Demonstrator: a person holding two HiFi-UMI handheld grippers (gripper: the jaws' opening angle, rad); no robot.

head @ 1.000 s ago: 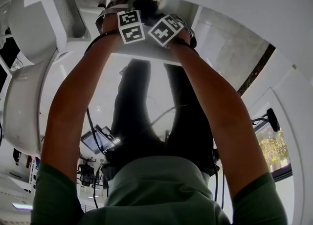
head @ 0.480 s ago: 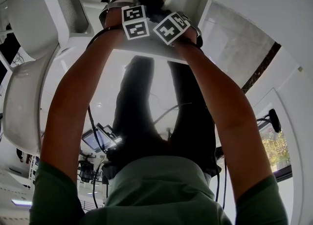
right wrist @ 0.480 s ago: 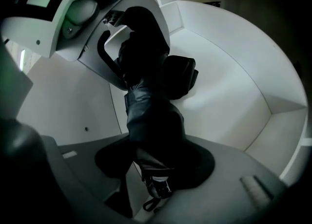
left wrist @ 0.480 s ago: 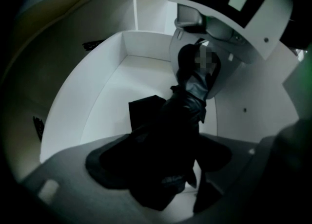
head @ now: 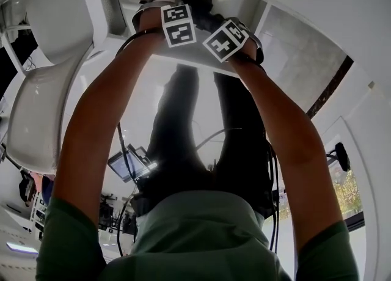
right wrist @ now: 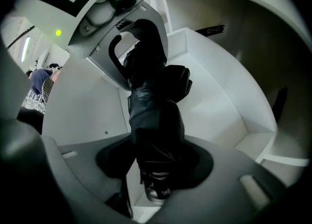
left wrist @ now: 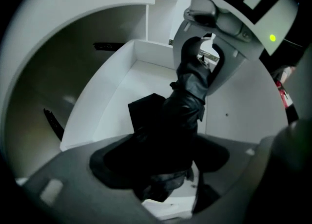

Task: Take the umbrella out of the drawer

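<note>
A folded black umbrella (left wrist: 187, 106) hangs above the floor of an open white drawer (left wrist: 109, 106), held between both grippers. My left gripper (left wrist: 163, 172) has one end between its jaws, which are closing onto the fabric. My right gripper (right wrist: 156, 169) has the other end (right wrist: 153, 121) between its jaws, which are also closing; the metal tip shows just below them. A flap of black fabric (left wrist: 144, 111) sticks out sideways. In the head view both marker cubes (head: 178, 24) (head: 226, 40) sit close together over the drawer, with the umbrella (head: 198, 2) showing dark behind them.
The drawer's white side walls (right wrist: 222, 96) rise close round the umbrella, with a dark slot (left wrist: 109, 46) in the cabinet behind. A curved white seat (head: 43, 109) stands at the left. Cables and a small screen (head: 128, 164) lie by the person's legs.
Both hands have come up a little, marker cubes still side by side. The head view has shifted, so the cubes sit further right and more of the white seat shows.
</note>
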